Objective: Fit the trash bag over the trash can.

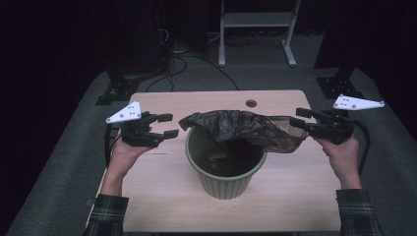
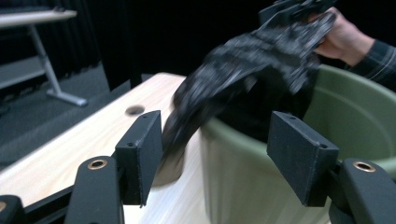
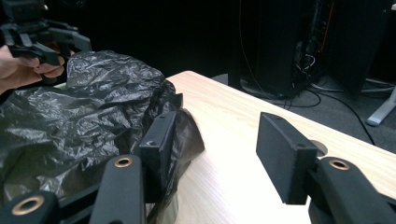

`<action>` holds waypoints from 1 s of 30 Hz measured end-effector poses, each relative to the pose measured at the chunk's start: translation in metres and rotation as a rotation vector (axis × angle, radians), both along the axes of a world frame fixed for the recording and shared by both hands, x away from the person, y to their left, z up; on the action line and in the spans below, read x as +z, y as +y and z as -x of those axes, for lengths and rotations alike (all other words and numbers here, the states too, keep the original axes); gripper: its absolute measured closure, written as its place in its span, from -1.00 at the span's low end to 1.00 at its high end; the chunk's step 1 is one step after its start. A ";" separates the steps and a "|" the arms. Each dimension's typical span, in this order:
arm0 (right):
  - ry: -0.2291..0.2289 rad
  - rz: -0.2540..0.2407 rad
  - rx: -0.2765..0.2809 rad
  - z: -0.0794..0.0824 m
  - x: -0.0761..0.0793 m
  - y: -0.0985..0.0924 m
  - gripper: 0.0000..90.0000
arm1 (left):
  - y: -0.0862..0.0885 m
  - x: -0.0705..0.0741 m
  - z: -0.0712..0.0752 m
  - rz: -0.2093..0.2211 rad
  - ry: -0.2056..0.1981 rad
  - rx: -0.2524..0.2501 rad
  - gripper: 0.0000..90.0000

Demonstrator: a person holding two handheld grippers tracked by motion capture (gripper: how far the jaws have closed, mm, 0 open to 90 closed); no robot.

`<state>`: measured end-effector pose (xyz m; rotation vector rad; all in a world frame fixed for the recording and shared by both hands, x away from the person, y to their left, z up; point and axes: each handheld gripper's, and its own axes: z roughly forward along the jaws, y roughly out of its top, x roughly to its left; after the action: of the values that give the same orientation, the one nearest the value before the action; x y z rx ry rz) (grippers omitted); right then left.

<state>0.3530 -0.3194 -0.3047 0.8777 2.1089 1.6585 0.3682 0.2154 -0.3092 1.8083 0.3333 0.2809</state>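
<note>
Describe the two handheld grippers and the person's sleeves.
Both the left gripper and the right gripper are black two-jaw tools with flat rectangular pads, brass-coloured pivot rivets and a white three-cornered plate with dark dots. Black cables trail from them. The sleeves are dark plaid.

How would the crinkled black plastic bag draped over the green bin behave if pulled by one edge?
The crinkled black plastic bag is probably floppy: it sags in folds over the ribbed green plastic bin's rim. It looks thin and light, so it would likely slide off rather than tip the bin.
</note>
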 end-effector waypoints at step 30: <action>-0.010 0.007 0.219 0.034 0.004 0.037 -0.07 | -0.051 0.012 -0.007 -0.065 -0.015 -0.093 0.99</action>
<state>0.3192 -0.2829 -0.3004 0.6536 2.2710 1.7532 0.3752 0.1644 -0.2974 1.8788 0.2310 0.2428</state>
